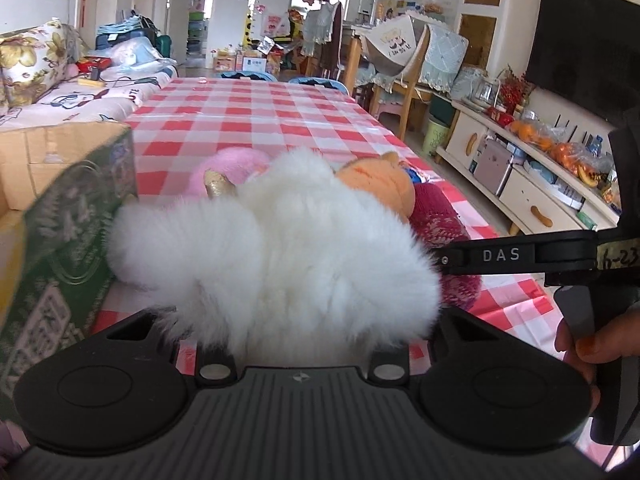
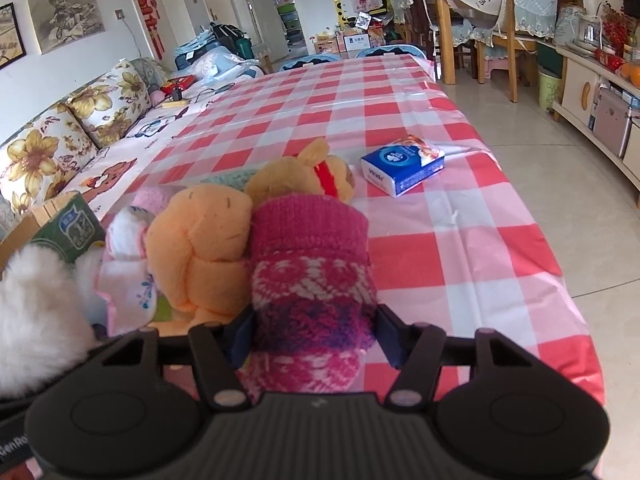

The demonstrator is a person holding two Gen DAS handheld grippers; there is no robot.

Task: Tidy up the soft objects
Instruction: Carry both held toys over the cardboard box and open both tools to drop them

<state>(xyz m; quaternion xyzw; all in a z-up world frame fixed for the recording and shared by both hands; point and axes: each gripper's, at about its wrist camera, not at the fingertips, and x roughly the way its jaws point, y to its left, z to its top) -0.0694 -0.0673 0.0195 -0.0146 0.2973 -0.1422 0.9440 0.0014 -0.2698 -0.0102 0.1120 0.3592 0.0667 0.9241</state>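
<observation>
A white fluffy plush toy [image 1: 280, 248] fills the middle of the left wrist view, and my left gripper [image 1: 298, 332] is shut on it, its fingertips buried in the fur. The same toy's edge [image 2: 36, 304] shows at the left of the right wrist view. My right gripper [image 2: 314, 332] is shut on a pink and white knitted piece [image 2: 312, 264], with one blue pad [image 2: 240, 336] pressing each side. That knit [image 1: 440, 216] lies just right of the white toy. An orange plush [image 2: 200, 248] leans against the knit's left side, and a yellow bear [image 2: 304, 176] lies behind it.
An open cardboard box with a green flap [image 1: 60, 240] stands at the left table edge. A pink plush [image 1: 232, 168] and small white cloths [image 2: 128, 236] lie in the pile. A blue tissue pack [image 2: 402, 164] rests on the checked tablecloth [image 2: 440, 240]. A hand [image 1: 580, 344] shows at right.
</observation>
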